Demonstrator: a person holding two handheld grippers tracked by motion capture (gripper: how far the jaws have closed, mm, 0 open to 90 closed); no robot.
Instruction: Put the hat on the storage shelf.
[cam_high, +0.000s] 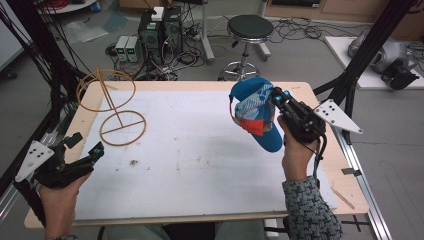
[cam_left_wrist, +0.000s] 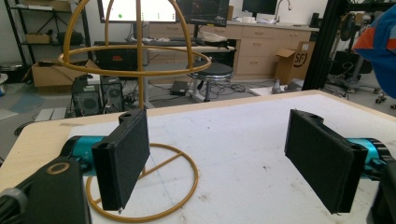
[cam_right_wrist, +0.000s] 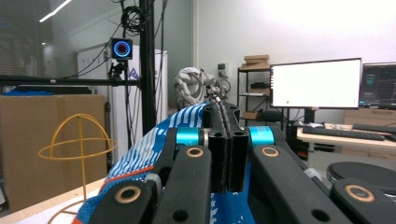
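We are holding a cap (cam_high: 256, 116) in the air over the right side of the table (cam_high: 200, 86), with a wire stand (cam_high: 111, 102) waiting at the far left.

Our right gripper (cam_high: 274, 98) is pinching the cap's fabric, its jaws pressed together on it, so the cap is hanging clear of the white mat (cam_high: 190, 150), blue with white, red and orange patches. Our left gripper (cam_high: 99, 148) is resting low at the near left corner, jaws spread wide with nothing between them, pointing at the stand's ring base (cam_left_wrist: 144, 184). The mat between cap and stand is lying bare except for a few smudges. Beyond the far edge are standing a stool (cam_high: 249, 30) and computer boxes (cam_high: 159, 27) among cables.
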